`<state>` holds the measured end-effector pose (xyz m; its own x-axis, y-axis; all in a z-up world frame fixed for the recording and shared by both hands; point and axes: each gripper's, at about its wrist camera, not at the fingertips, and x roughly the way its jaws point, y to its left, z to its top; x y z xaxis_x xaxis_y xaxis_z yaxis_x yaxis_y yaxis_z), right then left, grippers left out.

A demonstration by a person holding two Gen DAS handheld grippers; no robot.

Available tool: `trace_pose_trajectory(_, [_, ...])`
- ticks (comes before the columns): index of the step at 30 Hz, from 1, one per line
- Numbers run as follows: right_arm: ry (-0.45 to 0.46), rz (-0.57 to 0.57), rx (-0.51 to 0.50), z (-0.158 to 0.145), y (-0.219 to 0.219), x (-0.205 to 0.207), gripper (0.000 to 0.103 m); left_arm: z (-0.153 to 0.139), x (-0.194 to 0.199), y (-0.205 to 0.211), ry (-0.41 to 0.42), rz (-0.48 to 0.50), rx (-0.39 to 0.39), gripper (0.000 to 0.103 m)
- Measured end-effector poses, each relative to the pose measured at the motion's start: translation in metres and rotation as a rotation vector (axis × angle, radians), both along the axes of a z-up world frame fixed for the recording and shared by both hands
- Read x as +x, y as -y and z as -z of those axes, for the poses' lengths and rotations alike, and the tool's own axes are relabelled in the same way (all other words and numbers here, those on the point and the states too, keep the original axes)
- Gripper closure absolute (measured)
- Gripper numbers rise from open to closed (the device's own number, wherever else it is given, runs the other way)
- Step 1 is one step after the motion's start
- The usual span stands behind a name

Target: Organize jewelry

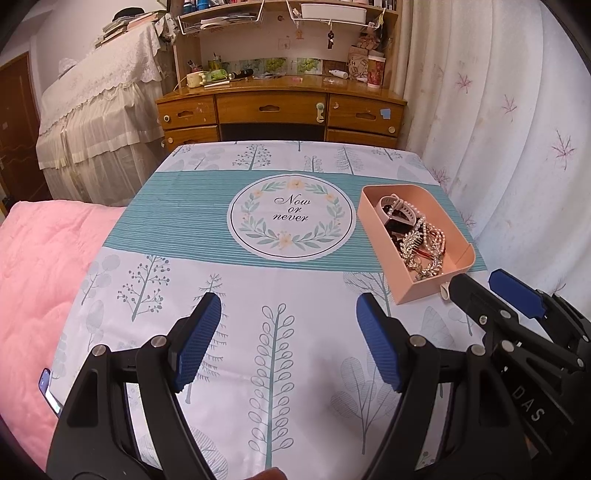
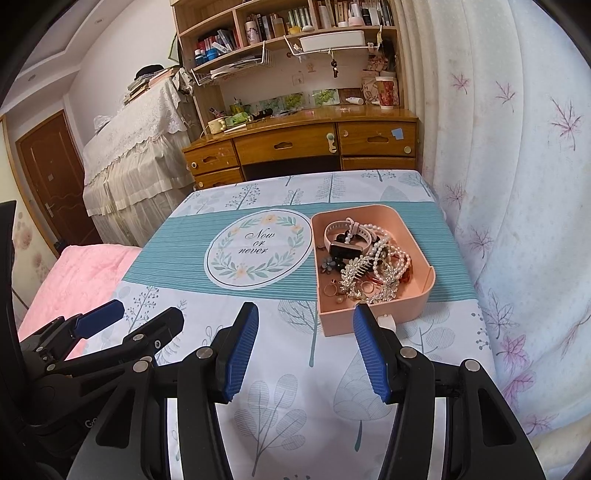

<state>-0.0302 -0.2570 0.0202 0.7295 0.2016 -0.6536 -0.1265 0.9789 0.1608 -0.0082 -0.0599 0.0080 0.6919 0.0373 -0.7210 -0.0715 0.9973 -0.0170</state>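
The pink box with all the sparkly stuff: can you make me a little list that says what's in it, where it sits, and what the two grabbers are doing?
box: pink plastic open-topped tray, on the right side of the table
surface: white and teal tablecloth with tree prints
contents: pale pink smartwatch, white pearl strands, silver rhinestone hair comb, small gold rings, heaped together
left gripper: open, empty, over bare cloth
right gripper: open, empty, just short of the tray

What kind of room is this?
Probably a bedroom at home: a pink quilt lies beside the table, a wooden desk with bookshelves stands behind, and curtains hang alongside.
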Motion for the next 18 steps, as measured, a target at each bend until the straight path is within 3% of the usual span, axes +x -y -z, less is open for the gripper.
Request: trace_pose_trajectory(18, [-0.001, 0.0, 0.0, 0.0004, -0.0004, -0.0001, 0.049, 0.0025, -0.0018, -0.0018, -0.003, -0.002, 0.0, 0.029])
